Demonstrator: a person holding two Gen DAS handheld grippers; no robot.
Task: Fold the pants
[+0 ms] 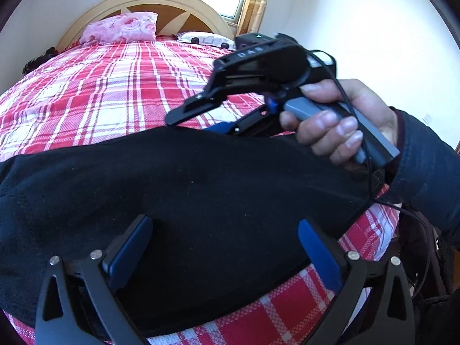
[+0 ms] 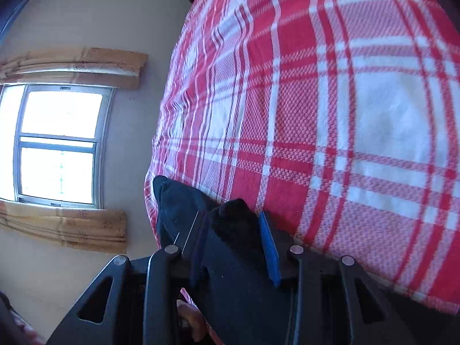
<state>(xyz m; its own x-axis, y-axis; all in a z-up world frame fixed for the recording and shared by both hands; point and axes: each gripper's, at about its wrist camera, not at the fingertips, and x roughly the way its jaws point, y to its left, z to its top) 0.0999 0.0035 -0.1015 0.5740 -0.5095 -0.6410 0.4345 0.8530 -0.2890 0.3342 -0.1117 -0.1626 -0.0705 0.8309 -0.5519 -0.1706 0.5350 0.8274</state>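
Black pants (image 1: 201,189) lie in a wide band across the red and white plaid bed cover (image 1: 100,86). My left gripper (image 1: 225,244) hovers low over their near part, its blue pads spread wide and pressing on nothing. A hand (image 1: 330,120) holds my right gripper (image 1: 195,125) at the pants' far edge. In the right wrist view, a bunch of the dark pants fabric (image 2: 178,210) sits clamped in my right gripper (image 2: 230,224), against the blue pad (image 2: 268,244). The cloth hides the other pad.
A pink pillow (image 1: 120,27) and a white patterned pillow (image 1: 207,40) lie by the curved headboard (image 1: 161,0). A bright window (image 2: 57,143) with tan curtains is behind it. A white wall (image 1: 359,28) runs along the bed's right side. A thin black cable (image 1: 371,178) hangs from the right gripper.
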